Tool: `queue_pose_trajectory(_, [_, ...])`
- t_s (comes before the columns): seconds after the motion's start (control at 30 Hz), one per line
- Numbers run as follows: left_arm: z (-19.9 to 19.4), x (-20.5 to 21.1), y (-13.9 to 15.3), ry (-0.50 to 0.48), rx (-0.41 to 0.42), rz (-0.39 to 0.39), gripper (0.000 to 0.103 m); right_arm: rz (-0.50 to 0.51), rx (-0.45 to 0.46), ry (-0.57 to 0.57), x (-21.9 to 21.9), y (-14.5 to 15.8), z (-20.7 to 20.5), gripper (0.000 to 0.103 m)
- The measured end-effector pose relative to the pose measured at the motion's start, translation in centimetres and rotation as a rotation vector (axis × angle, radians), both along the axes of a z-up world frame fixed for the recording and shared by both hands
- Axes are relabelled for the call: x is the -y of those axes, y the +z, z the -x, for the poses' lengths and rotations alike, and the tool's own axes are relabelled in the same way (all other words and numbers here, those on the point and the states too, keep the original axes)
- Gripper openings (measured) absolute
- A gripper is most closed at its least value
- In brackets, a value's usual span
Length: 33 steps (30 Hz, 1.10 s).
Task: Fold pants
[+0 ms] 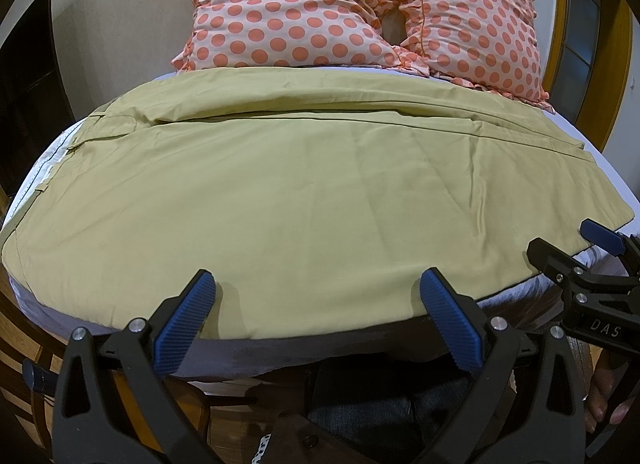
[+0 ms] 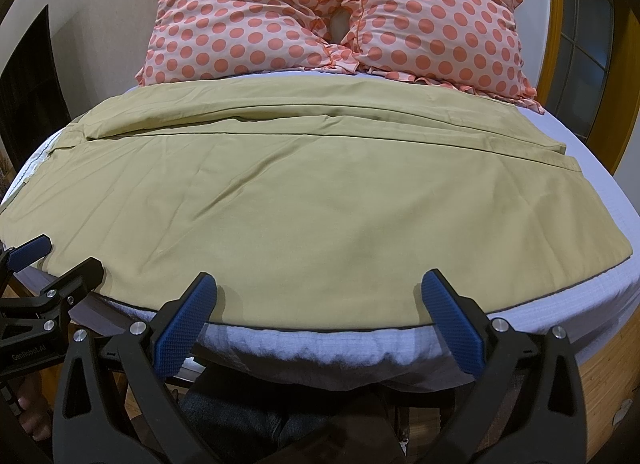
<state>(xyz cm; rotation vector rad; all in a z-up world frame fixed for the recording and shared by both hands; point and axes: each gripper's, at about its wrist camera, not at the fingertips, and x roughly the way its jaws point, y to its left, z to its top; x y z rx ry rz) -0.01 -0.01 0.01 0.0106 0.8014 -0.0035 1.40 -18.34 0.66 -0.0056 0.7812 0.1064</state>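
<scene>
Khaki pants [image 1: 304,192] lie flat across the bed, folded lengthwise with one leg over the other, waistband at the left and hems at the right; they also show in the right wrist view [image 2: 304,200]. My left gripper [image 1: 316,284] is open and empty, its blue pads just above the pants' near edge toward the waist side. My right gripper [image 2: 318,284] is open and empty over the near edge toward the hem side. The right gripper shows at the right of the left wrist view [image 1: 600,240], and the left gripper at the left of the right wrist view [image 2: 36,252].
A bed with a pale lavender sheet [image 2: 600,168] carries the pants. Two polka-dot pillows [image 1: 304,12] [image 2: 436,20] stand at the head. A wooden frame and glass door [image 2: 584,64] stand at the right. The person's jeans-clad legs [image 2: 240,420] are below the bed's near edge.
</scene>
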Motion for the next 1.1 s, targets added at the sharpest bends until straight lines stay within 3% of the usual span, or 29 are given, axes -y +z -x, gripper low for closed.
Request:
queue_pose_trajectory(0.87, [-0.1, -0.1, 0.5, -0.007, 0.002, -0.001, 0.101, -0.005, -0.001, 0.029, -0.1, -0.1, -0.1, 0.102])
queue_pose_trajectory(0.93, [-0.2, -0.4, 0.9, -0.018, -0.005, 0.011, 0.101, -0.022, -0.045, 0.057, 0.8, 0.3, -1.0, 0.102])
queue_pose_trajectory(1.0, [-0.1, -1.0, 1.5, -0.024, 0.02, 0.031, 0.101, -0.084, -0.048, 0.017, 3.3, 1.8, -2.6, 0.102])
queue_pose_trajectory(1.1, [-0.6, -2.5, 3.8, -0.002, 0.1, 0.039, 0.101, -0.198, -0.025, -0.169, 9.7, 5.3, -7.2, 0.102])
